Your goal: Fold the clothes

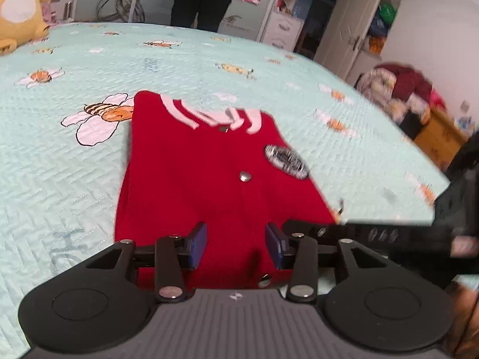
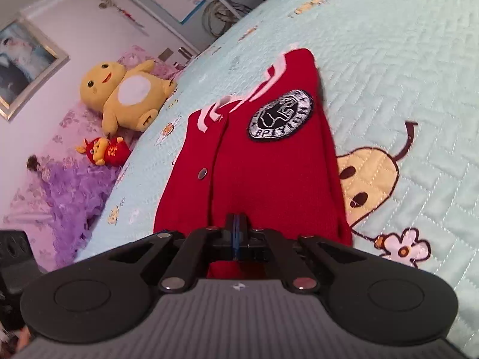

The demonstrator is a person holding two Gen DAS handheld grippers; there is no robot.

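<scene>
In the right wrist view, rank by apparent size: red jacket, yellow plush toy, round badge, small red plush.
1. Red jacket
2. Yellow plush toy, though it sits farther from the camera
3. Round badge
4. Small red plush, also farther back

My left gripper (image 1: pixel 236 249) hangs with jaws apart over the red jacket's (image 1: pixel 209 179) hem on the bedspread (image 1: pixel 74 179); the right gripper (image 1: pixel 374 234) reaches in beside it.

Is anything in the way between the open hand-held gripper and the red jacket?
Nothing visible. The left hand-held gripper hangs open right over the red jacket, with only air between. The right hand-held gripper is shut at the jacket's near edge.
</scene>
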